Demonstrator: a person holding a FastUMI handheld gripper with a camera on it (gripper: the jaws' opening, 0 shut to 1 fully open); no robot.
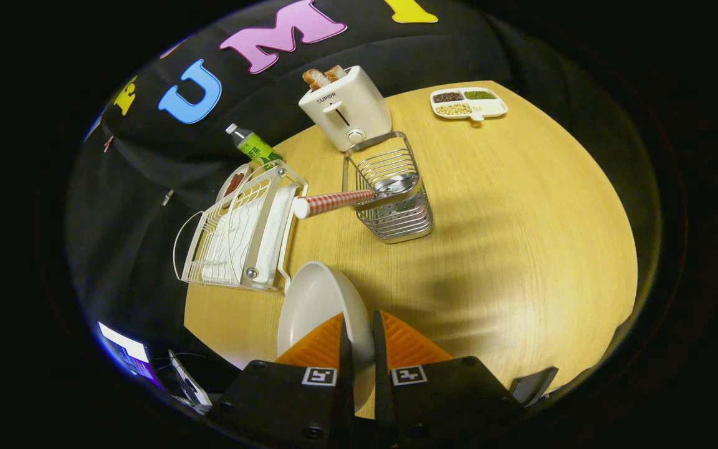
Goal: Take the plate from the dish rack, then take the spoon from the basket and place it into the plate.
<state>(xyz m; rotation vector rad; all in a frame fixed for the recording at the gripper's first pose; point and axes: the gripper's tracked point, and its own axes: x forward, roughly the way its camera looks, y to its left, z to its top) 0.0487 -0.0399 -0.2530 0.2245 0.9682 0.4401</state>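
Gripping the plate (315,305) by its rim, my gripper (359,340) has both fingers closed on the edge, one on each face, and the plate hangs tilted above the wooden table (521,237), out of the dish rack (240,231). It is white, glazed, round and shallow; I judge it stiff, smooth, likely slippery and breakable, and weighty enough to swing from a rim hold, so it wants a gentle set-down. Beyond it the spoon (340,199) leans in the wire basket (390,187), bowl down inside, checked handle with its pale round end sticking out toward the rack. I judge it light and rigid; the handle is the place to take hold
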